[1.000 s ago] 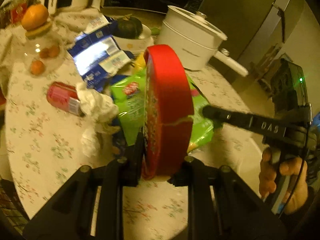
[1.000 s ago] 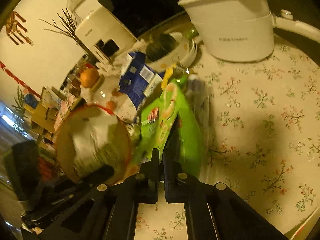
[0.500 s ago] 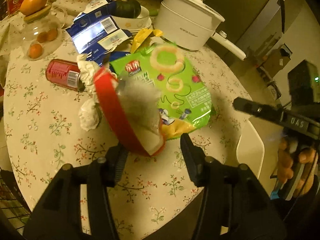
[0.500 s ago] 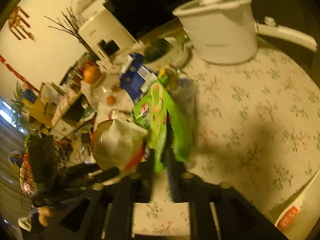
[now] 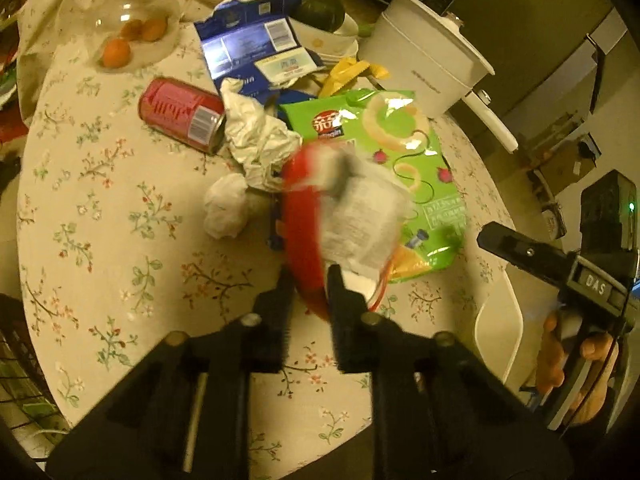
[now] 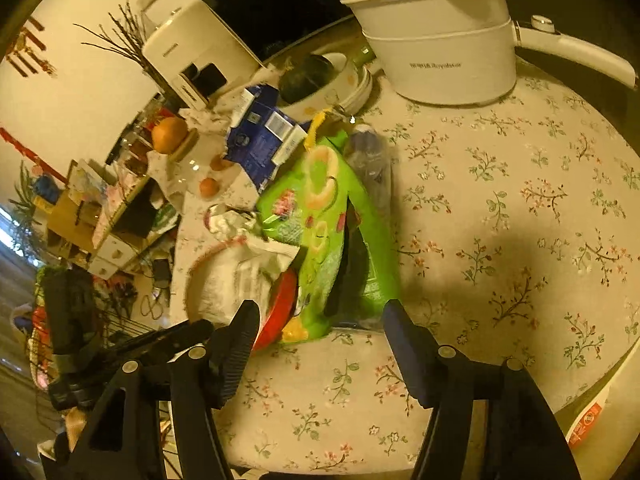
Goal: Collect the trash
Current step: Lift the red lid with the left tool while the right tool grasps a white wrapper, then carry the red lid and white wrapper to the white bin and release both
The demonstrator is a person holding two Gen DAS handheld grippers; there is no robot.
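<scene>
My left gripper is shut on the rim of a red noodle cup with a torn white lid, held tilted above the floral table. The cup also shows in the right wrist view. A green snack bag lies on the table behind it, also seen in the right wrist view. My right gripper is open and empty, just in front of the bag. A red can, crumpled tissues and a torn blue carton lie further back.
A white electric pot stands at the back of the table. A glass jar with oranges and a bowl with a dark squash stand at the far side. A clear plastic bottle lies beside the bag.
My left gripper opened on the cup and shut again on its rim. My right gripper let go of the green bag and opened; the bag lies on the table.
</scene>
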